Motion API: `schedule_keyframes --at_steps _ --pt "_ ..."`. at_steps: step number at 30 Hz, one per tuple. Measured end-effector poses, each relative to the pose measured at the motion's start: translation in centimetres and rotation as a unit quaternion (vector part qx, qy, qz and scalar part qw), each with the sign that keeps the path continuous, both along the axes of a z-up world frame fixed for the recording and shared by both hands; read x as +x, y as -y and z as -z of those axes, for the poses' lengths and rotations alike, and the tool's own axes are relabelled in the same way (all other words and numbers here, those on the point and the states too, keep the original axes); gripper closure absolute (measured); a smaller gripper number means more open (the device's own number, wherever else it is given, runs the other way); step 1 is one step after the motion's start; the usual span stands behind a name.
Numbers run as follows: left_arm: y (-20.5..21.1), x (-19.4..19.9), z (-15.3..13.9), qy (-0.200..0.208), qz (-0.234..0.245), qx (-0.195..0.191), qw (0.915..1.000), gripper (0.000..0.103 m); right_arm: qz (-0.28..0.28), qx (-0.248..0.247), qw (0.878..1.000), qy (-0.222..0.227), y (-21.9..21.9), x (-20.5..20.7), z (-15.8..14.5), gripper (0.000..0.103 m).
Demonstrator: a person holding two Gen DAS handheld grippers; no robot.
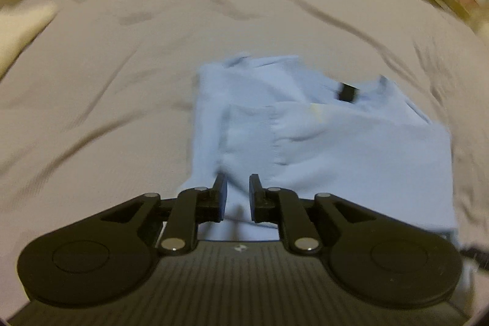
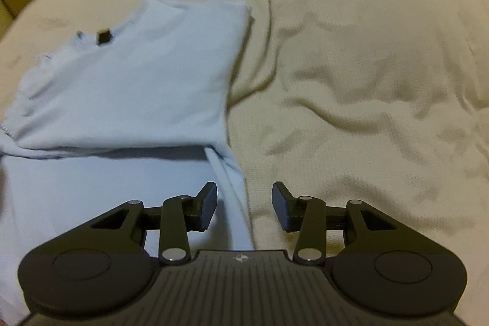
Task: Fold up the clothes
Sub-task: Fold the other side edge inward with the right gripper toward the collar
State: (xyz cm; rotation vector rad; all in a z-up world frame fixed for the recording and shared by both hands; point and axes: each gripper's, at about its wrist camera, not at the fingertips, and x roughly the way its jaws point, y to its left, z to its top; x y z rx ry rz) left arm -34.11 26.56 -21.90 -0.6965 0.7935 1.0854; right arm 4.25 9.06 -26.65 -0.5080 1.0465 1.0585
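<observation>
Both tools hang spread and empty: left tool [image 1: 237, 197] over the near hem, right tool [image 2: 244, 205] astride the near right edge of the half-folded light blue T-shirt [image 2: 128, 87] on the bed [image 2: 366, 66]. Next, I judge, I pinch this hem and carry it toward the collar.

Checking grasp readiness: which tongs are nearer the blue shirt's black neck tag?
Hard to call; perhaps left. Left tongs hover over the shirt's near edge, tag ahead-right; right tongs straddle its right edge.

each hand-held gripper [image 1: 237, 197] [image 2: 244, 205] is matte black, silver-riveted, ribbed, with seemingly dark blue pads.
</observation>
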Motion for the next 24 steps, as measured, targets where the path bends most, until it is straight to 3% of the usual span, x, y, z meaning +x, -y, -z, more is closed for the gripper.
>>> schedule_keyframes --at_steps 4,7,9,11,13,16,21,24 --pt "-1.7 3.5 1.2 -0.034 0.041 0.032 0.9981 0.088 -0.017 0.049 0.999 0.008 -1.6 0.0 -1.0 0.060" --pt "-3.5 4.5 3.5 -0.080 0.040 0.027 0.9956 0.087 -0.048 0.106 0.993 0.008 -4.5 -0.1 -0.9 0.061" --pt "-3.9 3.7 4.9 -0.104 0.035 0.015 0.9938 0.085 -0.078 0.103 0.992 0.012 -6.8 -0.2 0.6 0.065" --pt "-3.3 1.7 5.1 -0.106 0.030 0.018 0.9937 0.083 -0.078 0.065 0.995 0.011 -7.7 0.2 2.2 0.065" --pt "-2.3 -0.8 4.5 -0.078 0.027 0.008 0.9965 0.083 -0.066 0.047 0.997 0.005 -7.3 0.7 3.2 0.066" --pt "0.3 -4.6 3.5 -0.072 0.018 -0.001 0.9972 0.073 -0.025 0.023 0.999 0.006 -3.6 0.8 2.9 0.063" --pt "6.4 -11.5 0.6 -0.024 0.012 -0.034 0.9991 0.077 0.081 0.024 0.994 -0.070 6.3 -0.8 0.8 0.063" --pt "9.7 -15.2 -0.3 0.012 0.002 -0.069 0.9975 0.077 0.123 0.032 0.984 -0.125 11.1 -2.5 -0.1 0.053"
